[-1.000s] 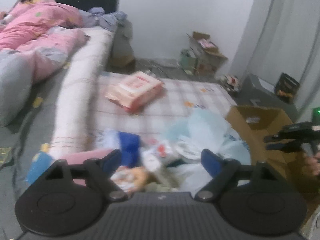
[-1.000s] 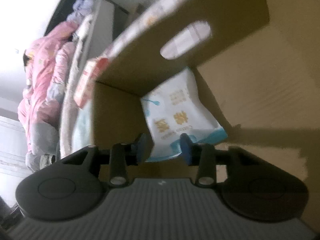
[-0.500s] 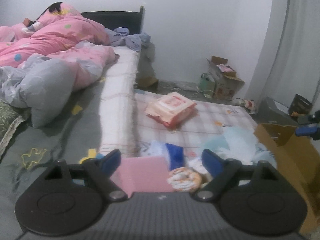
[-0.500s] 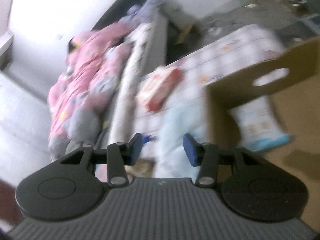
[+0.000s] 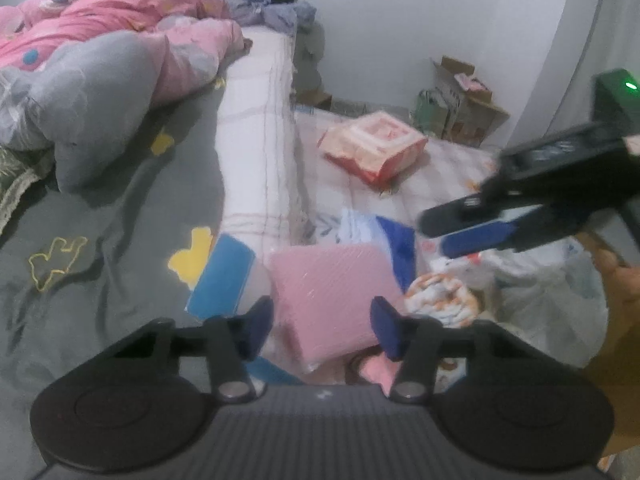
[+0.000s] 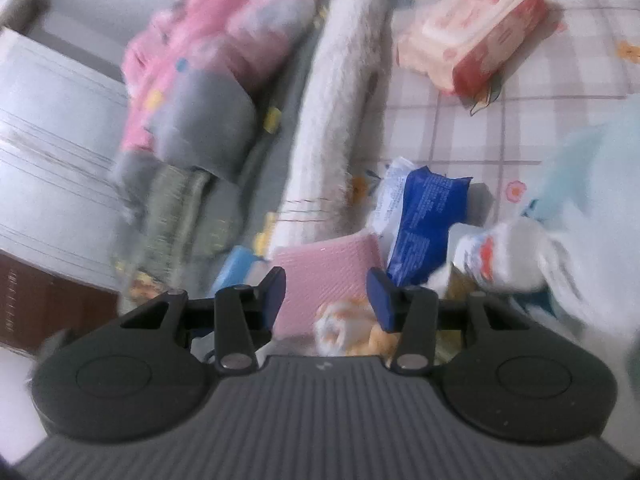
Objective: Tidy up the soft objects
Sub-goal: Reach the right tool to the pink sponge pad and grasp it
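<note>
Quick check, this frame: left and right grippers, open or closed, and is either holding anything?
Left gripper: open, pink pack between the fingers, not clamped.
Right gripper: open, holding nothing.

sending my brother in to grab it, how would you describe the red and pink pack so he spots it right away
Start at the checked pink and white sheet spread beside the long white bolster. The red and pink plastic-wrapped pack lies alone on it, beyond the heap of small packs. It is the only red-sided one, apart from the flat pink pack and dark blue pack.
</note>
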The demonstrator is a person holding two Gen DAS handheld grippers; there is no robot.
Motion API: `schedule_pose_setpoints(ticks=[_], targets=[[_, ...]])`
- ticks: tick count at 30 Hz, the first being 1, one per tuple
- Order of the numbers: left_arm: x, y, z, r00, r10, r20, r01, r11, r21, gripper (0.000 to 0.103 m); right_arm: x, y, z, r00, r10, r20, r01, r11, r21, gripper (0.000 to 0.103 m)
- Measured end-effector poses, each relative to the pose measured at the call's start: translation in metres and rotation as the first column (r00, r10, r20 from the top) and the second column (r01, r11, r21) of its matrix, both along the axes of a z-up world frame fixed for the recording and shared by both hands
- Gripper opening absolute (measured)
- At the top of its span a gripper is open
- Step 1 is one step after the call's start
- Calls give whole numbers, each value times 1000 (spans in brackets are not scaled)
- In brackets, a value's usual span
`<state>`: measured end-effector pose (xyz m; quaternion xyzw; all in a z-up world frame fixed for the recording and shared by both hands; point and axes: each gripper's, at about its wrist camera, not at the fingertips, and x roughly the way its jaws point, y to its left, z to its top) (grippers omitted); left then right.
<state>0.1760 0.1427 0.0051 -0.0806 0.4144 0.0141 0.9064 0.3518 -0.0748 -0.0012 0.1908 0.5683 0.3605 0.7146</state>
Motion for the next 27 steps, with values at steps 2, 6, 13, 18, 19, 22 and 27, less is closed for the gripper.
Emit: schedule_pose_setpoints(ticks=[2,6,13,18,19,22,27], targets=[[4,2,-5,1000,-7,-12,7,1000,4,53,6,13,-13,999,-6,-34,5,1000,-29,45],[8,3,-10,999,-41,-28,41,999,-2,53,19,25,-39,993,-14,-118,6,998,-69,45],[16,2,-17,998,-59,-31,59,998,-2,53,34,48,-52,988,12,-156,-23,997,-69,47],[15,10,-13,999,-34,-19,33,997,-67,53,48,56,-45,990,1,-144,-4,1000,-19,47],[15,12,-13,999,-34,-17,32,996,-83,54,50,58,-45,990,3,-143,-4,1000,-8,46],[17,11,-15,999,-28,-21,26,994,-108,53,59,69,-43,992,0,-125,1,1000,15,46],[17,4,-19,997,-70,-40,65,990,-123,53,71,77,-45,992,-29,-125,40,995,90,46]])
